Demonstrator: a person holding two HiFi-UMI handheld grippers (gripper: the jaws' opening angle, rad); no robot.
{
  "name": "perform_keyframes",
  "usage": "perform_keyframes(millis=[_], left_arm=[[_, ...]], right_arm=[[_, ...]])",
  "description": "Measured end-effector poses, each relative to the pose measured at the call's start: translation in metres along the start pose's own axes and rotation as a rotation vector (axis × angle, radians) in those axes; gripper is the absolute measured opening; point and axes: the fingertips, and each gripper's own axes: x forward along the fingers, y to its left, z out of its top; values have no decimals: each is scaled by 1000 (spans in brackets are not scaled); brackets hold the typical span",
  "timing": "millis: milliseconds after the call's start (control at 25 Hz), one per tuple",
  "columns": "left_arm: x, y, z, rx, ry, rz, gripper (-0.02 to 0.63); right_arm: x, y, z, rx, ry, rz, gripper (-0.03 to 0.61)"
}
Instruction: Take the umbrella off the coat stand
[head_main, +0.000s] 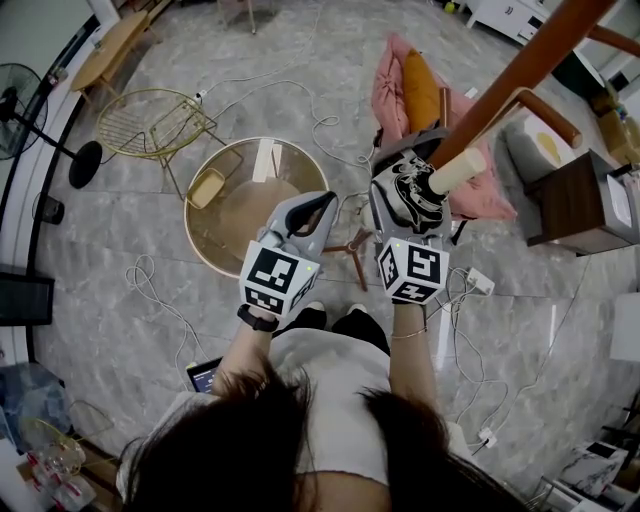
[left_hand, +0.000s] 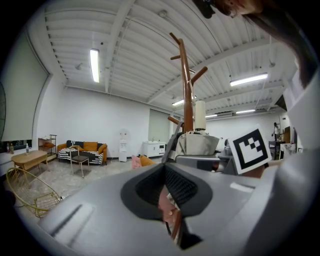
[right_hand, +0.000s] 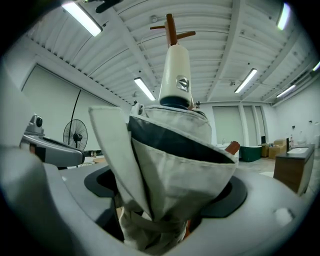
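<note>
The right gripper (head_main: 408, 200) is clamped round the folded pale grey fabric umbrella with the cream plastic handle (right_hand: 172, 150). Its own view shows the bunched canopy filling the gap between the jaws, the handle pointing up and away from them. The tall brown wooden coat stand (left_hand: 187, 95) rises just behind that handle, and from the left gripper view the umbrella sits right against the stand's pole, low down, beside one of the lower pegs. Whether it hangs from a peg or is only close to it can't be made out. The left gripper (head_main: 322, 203) floats just beside the stand on the side away from the umbrella. Its jaws are drawn together on nothing, with only a sliver of floor showing through them. So where does the job stand? The grasp looks done and solid. What looks left is the removal itself: lifting the umbrella up and drawing it clear of the pole and pegs, since it hasn't plainly left the stand. The tally is one umbrella, one coat stand with at least four pegs countable in the left gripper view, and two grippers, one loaded and one idle.
</note>
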Motion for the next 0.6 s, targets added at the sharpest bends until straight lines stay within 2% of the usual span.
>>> perform_keyframes(millis=[280, 600], left_arm=[[-7, 4, -6, -3, 6, 1, 58], [-15, 8, -9, -8, 3, 12, 58]], right_arm=[[5, 1, -3, -50, -4, -21, 448], [4, -6, -3, -36, 7, -37, 442]])
